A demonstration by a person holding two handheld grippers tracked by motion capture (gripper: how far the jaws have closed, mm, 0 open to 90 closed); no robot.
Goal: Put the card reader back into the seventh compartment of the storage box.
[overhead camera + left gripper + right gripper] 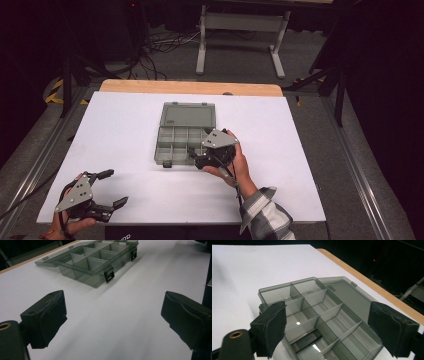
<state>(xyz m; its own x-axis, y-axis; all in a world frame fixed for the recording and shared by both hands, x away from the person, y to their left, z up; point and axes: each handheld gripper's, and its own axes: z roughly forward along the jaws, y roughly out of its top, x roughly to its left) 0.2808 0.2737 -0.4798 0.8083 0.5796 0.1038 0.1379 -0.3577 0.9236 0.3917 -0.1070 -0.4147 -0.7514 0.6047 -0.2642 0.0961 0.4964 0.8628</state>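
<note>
We see the box (172, 145) near the middle of the white table (125, 125), its lid (189, 115) folded flat toward the far wooden edge (190, 87). Bare table lies on all sides of it, most to the left and along the near edge. Our right gripper (197, 159) hovers at the box's near right corner, jaws wide apart with nothing between them. In the right gripper view a dark stick (307, 340) lies in a near compartment, just below that gripper (325, 327). Its long axis runs slantwise across the compartment, one end toward the divider, the other toward the box's near wall; which end is the front we cannot tell.

Our left gripper (111, 189) sits by the table's near left corner, well apart from the box, jaws spread and empty. In the left gripper view (113, 315) the box (87, 265) is cut off at the top, with two black latches (109, 275) on its near wall. In the high view the right hand (235, 165) hides the box's near right compartments, and the stick cannot be made out there.
</note>
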